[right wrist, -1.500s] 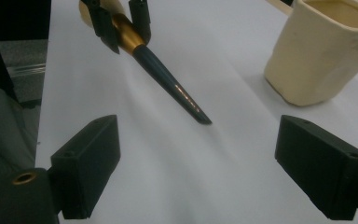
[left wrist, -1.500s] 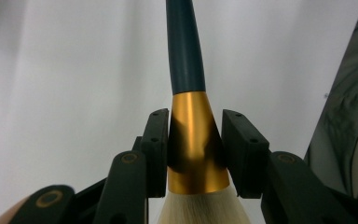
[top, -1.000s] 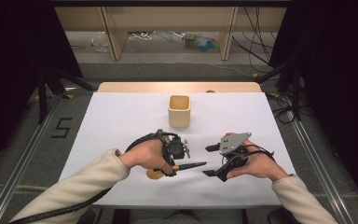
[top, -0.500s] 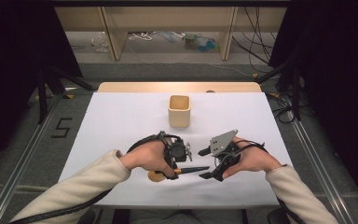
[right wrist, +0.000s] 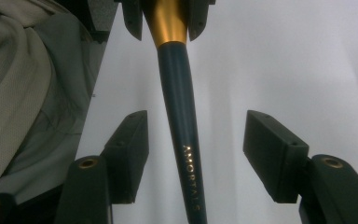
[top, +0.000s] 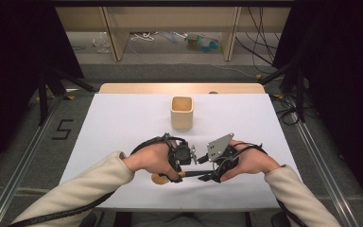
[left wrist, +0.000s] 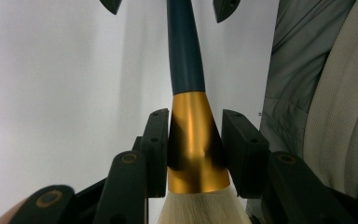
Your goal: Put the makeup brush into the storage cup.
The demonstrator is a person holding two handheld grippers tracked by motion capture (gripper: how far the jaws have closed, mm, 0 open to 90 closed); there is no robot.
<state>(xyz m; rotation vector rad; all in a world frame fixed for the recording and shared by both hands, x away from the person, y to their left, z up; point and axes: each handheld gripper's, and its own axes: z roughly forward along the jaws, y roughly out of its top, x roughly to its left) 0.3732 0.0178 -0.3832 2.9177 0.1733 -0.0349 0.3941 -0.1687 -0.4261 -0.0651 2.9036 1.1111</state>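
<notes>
- Brush (top: pixel 189 173) lies level just above the counter (top: pixel 123 127), on the near side of the cup (top: pixel 181 112), well apart from it, between the two hands.
- Left tongs (top: pixel 182 173) clamped on the brush's gold ferrule (left wrist: pixel 193 140); both pads press its sides in the left gripper view.
- Pale bristles (left wrist: pixel 198 207) fan out behind the left pads; in the high view the bristle end (top: pixel 159 179) pokes out under the left hand (top: pixel 153 158).
- Dark teal handle (right wrist: pixel 182 121) runs from the ferrule toward the right tongs (top: pixel 208 176), away from the left hand.
- Right tongs apart: handle sits between the two pads (right wrist: pixel 130 140) with a gap on each side, no contact seen. Jaws have just been closing, handle between them.
- Handle carries gold lettering (right wrist: pixel 191 175) in the right gripper view.
- Right hand (top: pixel 246 161) is beside the left hand, on the same near side of the cup; grey plate (top: pixel 219 147) on top of its gripper.
- Tongs face each other along the brush, tips close together.
- Cup stands upright on the counter, beyond both hands, untouched.
- Cream sleeves (top: pixel 75 189) come in from the near edge, far from the cup.
</notes>
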